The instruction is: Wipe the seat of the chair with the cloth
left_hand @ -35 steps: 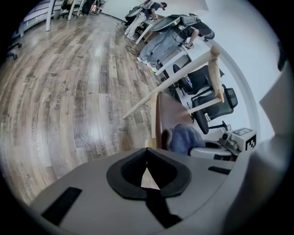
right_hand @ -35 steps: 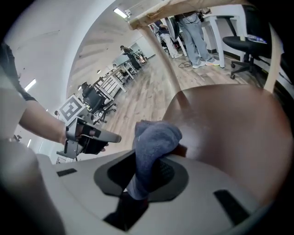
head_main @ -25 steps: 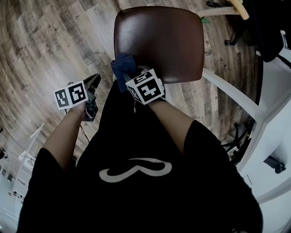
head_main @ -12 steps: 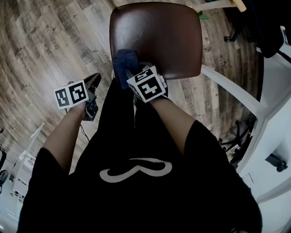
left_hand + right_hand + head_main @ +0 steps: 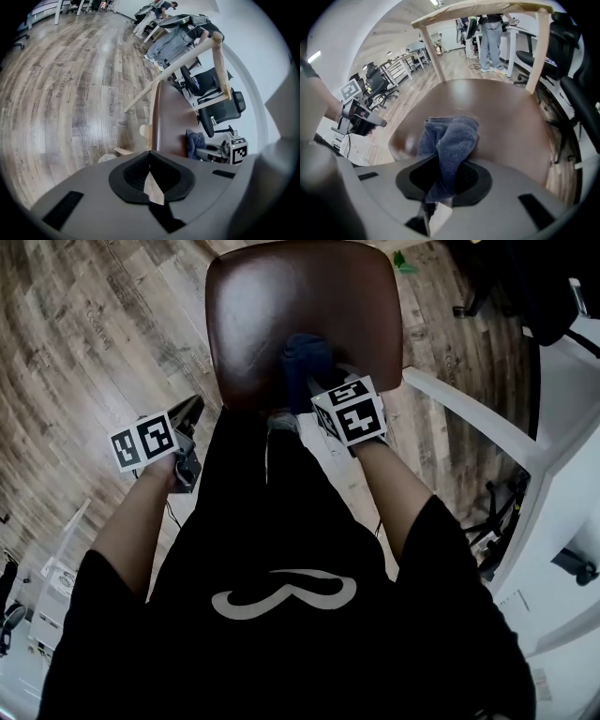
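Observation:
The brown chair seat [image 5: 300, 306] fills the top middle of the head view. A blue cloth [image 5: 305, 357] lies bunched on the seat's near-middle part, and my right gripper [image 5: 317, 381] is shut on it and holds it against the seat. In the right gripper view the cloth [image 5: 450, 136] hangs folded between the pads of the right gripper [image 5: 444, 164], over the seat [image 5: 506, 117]. My left gripper [image 5: 190, 412] is off the seat's left side above the floor, jaws together with nothing in them. The left gripper view looks over its shut tips [image 5: 150, 153] at the seat [image 5: 168, 122] and cloth [image 5: 194, 142].
Wood-plank floor [image 5: 94, 324] surrounds the chair. A white desk frame [image 5: 469, 423] runs along the right, with black office chairs [image 5: 576, 75] beside it. Light wooden legs [image 5: 429, 47] of a table stand behind the seat.
The right gripper has slid the cloth rightward across the seat, from its near-left corner to its near middle. The left gripper has stayed beside the chair.

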The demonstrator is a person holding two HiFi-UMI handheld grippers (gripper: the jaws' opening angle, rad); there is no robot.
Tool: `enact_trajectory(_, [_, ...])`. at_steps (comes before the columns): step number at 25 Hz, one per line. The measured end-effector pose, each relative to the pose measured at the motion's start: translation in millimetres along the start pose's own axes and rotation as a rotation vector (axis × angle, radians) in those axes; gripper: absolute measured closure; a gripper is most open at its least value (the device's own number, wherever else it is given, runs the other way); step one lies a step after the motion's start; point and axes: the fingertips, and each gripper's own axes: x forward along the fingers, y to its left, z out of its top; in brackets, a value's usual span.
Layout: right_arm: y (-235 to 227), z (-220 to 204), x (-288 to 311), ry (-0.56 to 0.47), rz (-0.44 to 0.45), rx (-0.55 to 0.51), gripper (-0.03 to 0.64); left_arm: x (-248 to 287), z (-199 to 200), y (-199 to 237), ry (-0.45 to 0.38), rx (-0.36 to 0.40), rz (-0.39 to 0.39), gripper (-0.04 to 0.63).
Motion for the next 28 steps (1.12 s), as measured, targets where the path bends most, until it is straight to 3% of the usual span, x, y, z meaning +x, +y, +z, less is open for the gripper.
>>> enact_trajectory(13, [-118.6,-57.2,-51.1,0.005,-0.211,0.044,0.538,12.2,-20.3,-35.0,-0.006,0.047,-0.018,0.581])
enact_trajectory(18, [-145.2,-78.7,-67.1,0.016,-0.265,0.108,0.539,-4.2,-11.5,-62.5,-0.084,0.032,-0.064,0.581])
enact_trajectory(24, [-149.9,-72.9,-67.2,0.049,-0.257,0.097,0.542,-25.2,-4.6,-101.6,-0.153,0.073,-0.067,0.581])
enact_trajectory(28, [-131.2,-50.6,-96.7,-0.034,-0.19,0.091,0.543,-60.2,-10.1,-132.4,-0.155,0.082,-0.02,0.581])
